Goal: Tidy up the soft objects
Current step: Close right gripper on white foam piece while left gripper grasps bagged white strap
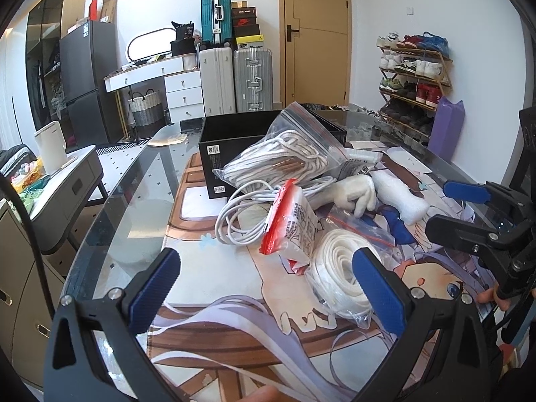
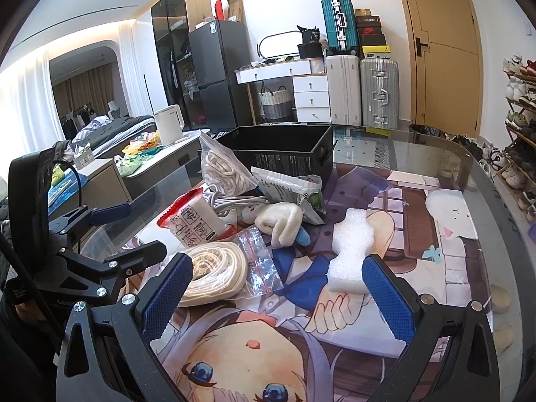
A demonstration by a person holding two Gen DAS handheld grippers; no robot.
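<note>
A pile of soft items lies on the anime mat before a black box. It holds a zip bag of white rope, a white cable coil, a red-topped packet, a bagged white strap coil, a white plush glove and a white foam piece. My left gripper is open, its right finger against the strap coil. My right gripper is open just short of the foam piece.
The glass table has its edge at left. A side cabinet with a white kettle stands at left. Suitcases, a door and a shoe rack stand behind.
</note>
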